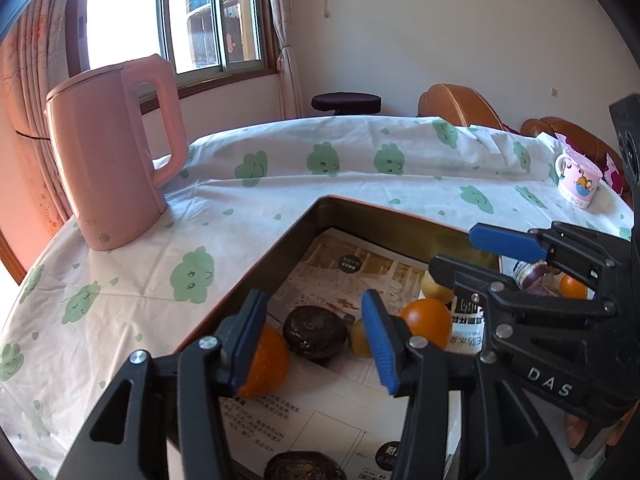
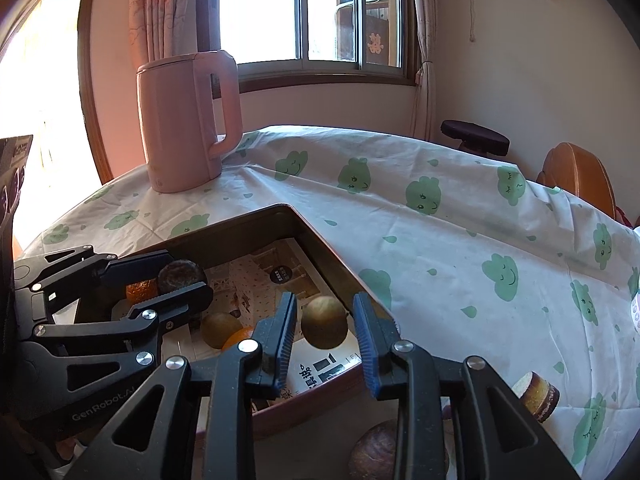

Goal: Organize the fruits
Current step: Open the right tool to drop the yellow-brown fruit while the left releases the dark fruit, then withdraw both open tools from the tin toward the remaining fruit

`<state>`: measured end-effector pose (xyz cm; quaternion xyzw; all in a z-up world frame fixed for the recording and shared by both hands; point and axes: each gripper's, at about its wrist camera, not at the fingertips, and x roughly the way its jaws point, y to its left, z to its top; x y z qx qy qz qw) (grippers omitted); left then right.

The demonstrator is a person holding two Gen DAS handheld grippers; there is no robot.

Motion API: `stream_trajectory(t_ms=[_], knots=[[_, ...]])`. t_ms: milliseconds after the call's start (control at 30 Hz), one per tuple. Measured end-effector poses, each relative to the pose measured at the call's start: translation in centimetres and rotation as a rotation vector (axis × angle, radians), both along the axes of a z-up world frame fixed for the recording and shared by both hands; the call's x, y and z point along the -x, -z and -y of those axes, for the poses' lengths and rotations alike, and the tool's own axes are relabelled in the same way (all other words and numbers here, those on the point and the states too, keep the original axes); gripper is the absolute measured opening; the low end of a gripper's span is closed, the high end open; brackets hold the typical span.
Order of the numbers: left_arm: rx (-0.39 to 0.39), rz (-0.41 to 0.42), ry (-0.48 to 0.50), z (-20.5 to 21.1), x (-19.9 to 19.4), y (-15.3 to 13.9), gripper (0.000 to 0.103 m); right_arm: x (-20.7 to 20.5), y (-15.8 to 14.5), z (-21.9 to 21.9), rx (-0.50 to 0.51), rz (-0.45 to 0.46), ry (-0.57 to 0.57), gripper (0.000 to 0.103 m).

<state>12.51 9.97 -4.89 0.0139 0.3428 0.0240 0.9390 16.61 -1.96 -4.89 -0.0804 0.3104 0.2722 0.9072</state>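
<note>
A shallow metal tray [image 1: 296, 236] lined with printed paper holds the fruit. In the left wrist view my left gripper [image 1: 314, 342] is open over the tray, an orange [image 1: 266, 362] by its left finger, a dark round fruit [image 1: 316, 332] between the fingers, another orange [image 1: 426, 322] to the right. My right gripper [image 1: 460, 252] shows at right, open. In the right wrist view my right gripper [image 2: 326, 338] is open above the tray [image 2: 320, 256], a yellow-green fruit [image 2: 324, 322] between its fingers but untouched. My left gripper [image 2: 160, 276] is open at left.
A pink kettle [image 1: 112, 152] stands on the green-patterned tablecloth behind the tray. A cartoon mug [image 1: 578, 178] stands far right. A brown round fruit [image 2: 376, 452] and a sliced cake-like piece [image 2: 536, 396] lie outside the tray. Chairs and a stool stand behind the table.
</note>
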Motion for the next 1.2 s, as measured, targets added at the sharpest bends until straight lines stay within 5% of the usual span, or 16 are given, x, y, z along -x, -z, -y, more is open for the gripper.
stream_trajectory(t_ms=[667, 933, 1200], knots=[[0.054, 0.094, -0.008, 1.0, 2.7, -2.2, 0.08, 2.3, -1.4, 3.0, -0.071, 0.088, 0.061, 0.057], [0.074, 0.149, 0.054, 5.3, 4.1, -3.0, 0.083, 4.5, -2.9, 10.8, -0.124, 0.133, 0.175, 0.069], [0.043, 0.089, 0.157, 11.9, 3.0, -0.9, 0.083, 4.6, -1.9, 17.6, -0.155, 0.08, 0.322, 0.071]])
